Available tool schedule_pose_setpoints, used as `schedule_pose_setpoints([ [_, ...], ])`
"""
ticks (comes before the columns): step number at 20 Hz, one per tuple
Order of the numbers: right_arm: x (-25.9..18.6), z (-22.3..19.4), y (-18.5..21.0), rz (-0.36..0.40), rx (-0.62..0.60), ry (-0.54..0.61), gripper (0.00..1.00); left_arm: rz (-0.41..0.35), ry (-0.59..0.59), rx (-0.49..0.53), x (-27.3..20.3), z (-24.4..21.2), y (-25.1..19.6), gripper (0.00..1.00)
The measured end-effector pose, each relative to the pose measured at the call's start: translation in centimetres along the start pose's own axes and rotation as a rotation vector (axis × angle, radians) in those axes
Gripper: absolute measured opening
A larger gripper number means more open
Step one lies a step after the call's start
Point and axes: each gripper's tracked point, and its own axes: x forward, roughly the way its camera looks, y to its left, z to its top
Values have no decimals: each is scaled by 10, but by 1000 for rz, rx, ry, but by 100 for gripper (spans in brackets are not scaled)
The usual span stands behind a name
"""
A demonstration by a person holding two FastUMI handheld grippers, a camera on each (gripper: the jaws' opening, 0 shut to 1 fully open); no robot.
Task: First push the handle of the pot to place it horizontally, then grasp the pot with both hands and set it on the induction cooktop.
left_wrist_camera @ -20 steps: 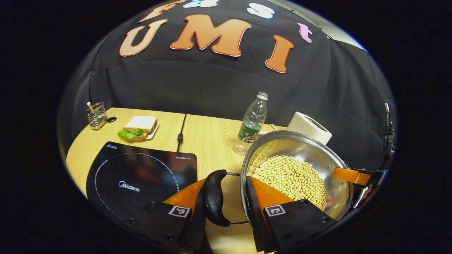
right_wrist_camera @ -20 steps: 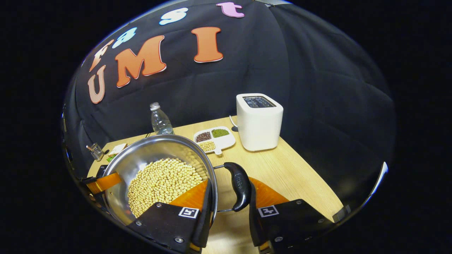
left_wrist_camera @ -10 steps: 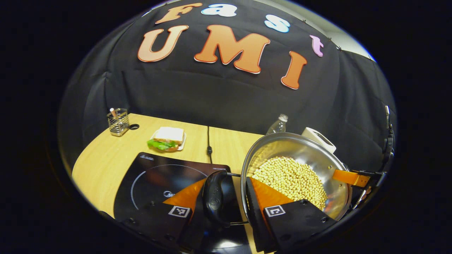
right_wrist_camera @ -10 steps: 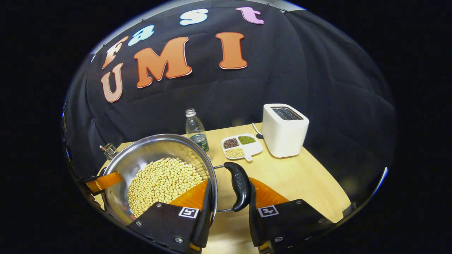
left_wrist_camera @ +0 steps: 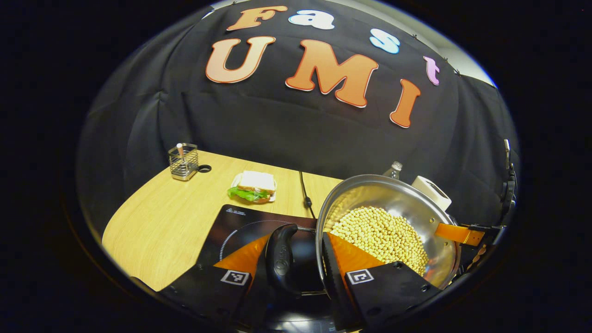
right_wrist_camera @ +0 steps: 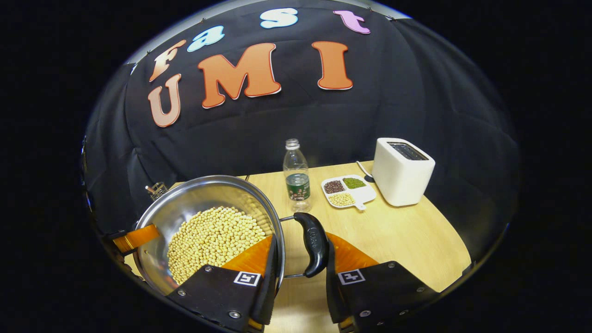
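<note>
A steel pot [left_wrist_camera: 393,203] full of yellow soybeans hangs in the air, held level between both grippers. My left gripper [left_wrist_camera: 296,266] is shut on the pot's black left handle [left_wrist_camera: 282,259], one finger outside the handle and the other inside the rim. My right gripper [right_wrist_camera: 298,266] is shut the same way on the right handle [right_wrist_camera: 313,243]. The black induction cooktop [left_wrist_camera: 233,224] lies on the table under the left handle and the pot's left side. The right gripper's orange finger [left_wrist_camera: 460,232] shows at the pot's far rim in the left gripper view. The left gripper's orange finger [right_wrist_camera: 136,237] shows likewise in the right gripper view.
On the wooden table [left_wrist_camera: 157,222], a wire holder [left_wrist_camera: 183,161] and a sandwich on a plate [left_wrist_camera: 252,187] stand behind the cooktop, beside its cable [left_wrist_camera: 305,196]. To the pot's right are a water bottle [right_wrist_camera: 296,175], a divided dish of beans [right_wrist_camera: 347,190] and a white toaster [right_wrist_camera: 402,171].
Both grippers have carried the pot leftward across the table. The cooktop, off to the left a second ago, now lies beneath the left handle. The grips have not changed.
</note>
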Motion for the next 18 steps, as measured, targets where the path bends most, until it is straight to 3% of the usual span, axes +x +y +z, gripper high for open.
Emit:
schedule_pose_setpoints([
  [18, 31, -43, 105, 95, -33, 99, 46, 111, 43, -39, -6, -17, 119, 62],
])
